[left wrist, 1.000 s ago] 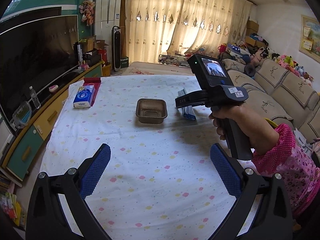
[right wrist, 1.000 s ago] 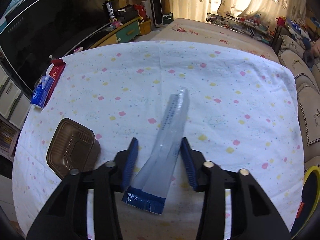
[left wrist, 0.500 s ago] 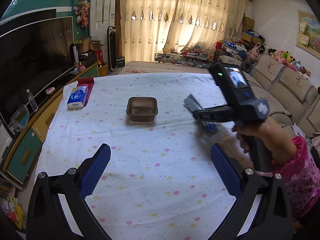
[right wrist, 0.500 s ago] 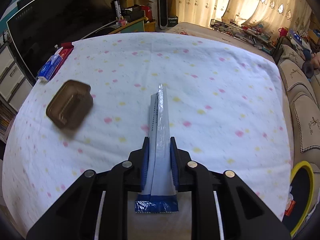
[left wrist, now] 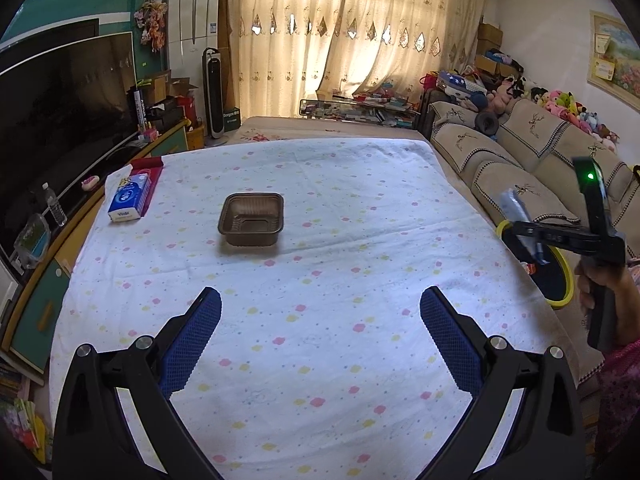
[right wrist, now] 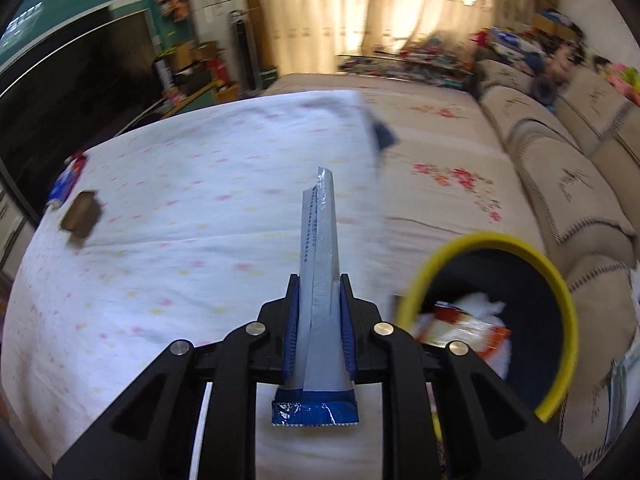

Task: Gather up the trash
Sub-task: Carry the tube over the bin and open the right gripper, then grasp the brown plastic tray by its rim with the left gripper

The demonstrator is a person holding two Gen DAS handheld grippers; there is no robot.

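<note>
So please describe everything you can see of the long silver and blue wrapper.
The long silver foil wrapper with a dark blue serrated end is flat, creased lengthwise and looks empty. The right tool pinches it mid-length between blue pads, its silver tip pointing away. It is off the white dotted tablecloth, near the yellow-rimmed dark bin.

A long silvery-grey foil wrapper (right wrist: 318, 280) with a dark blue crimped end, flattened and creased lengthwise, stands on edge, its blue end nearest the lens, its narrow tip pointing away; it is off the table, near the rim of a dark bin with a yellow rim (right wrist: 486, 238) that stands beside the table's right edge and holds white tissue and an orange-and-white packet (right wrist: 466, 330); a brown ribbed plastic tray (left wrist: 251, 219), square, empty and upright, sits on the flowered cloth well apart from the wrapper
</note>
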